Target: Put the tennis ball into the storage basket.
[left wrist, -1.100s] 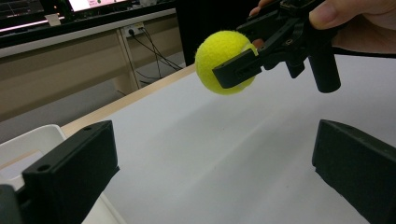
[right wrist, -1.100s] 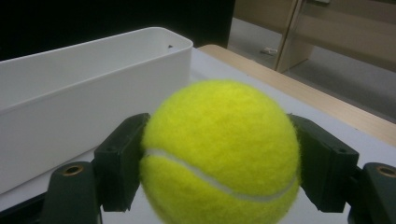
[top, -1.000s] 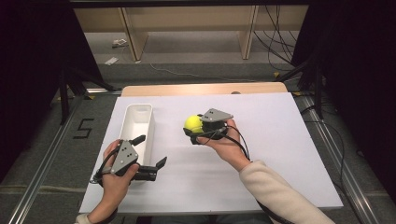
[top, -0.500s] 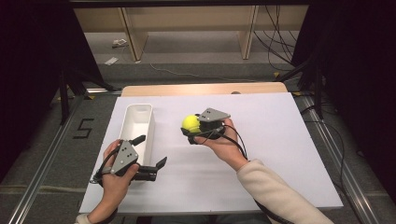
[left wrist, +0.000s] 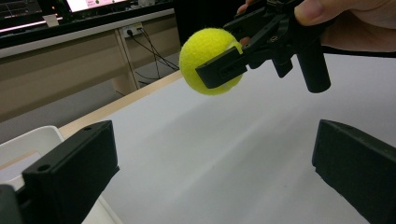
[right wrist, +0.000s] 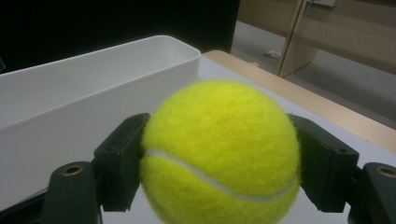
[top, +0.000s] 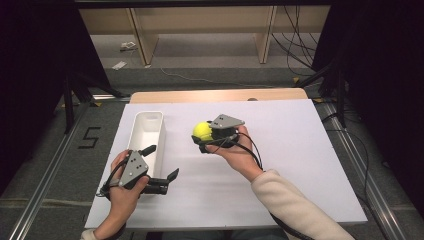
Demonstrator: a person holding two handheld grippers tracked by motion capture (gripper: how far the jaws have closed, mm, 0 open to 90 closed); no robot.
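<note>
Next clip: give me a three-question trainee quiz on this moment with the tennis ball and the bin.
1. True or false: the tennis ball rests on the table.
2. Which gripper has its jaws spread with nothing between them? A) left gripper B) right gripper
3. Fill in: the white bin lies to the ball's ____ in the high view.

Key:
1. False. The right gripper holds it clamped between its jaws, lifted off the table.
2. A. In the left gripper view its jaws stand wide apart, empty.
3. Left. The ball is beside the bin, not over it.

Fuzzy felt ball (right wrist: 219, 154), smooth plastic bin (right wrist: 93, 88)
</note>
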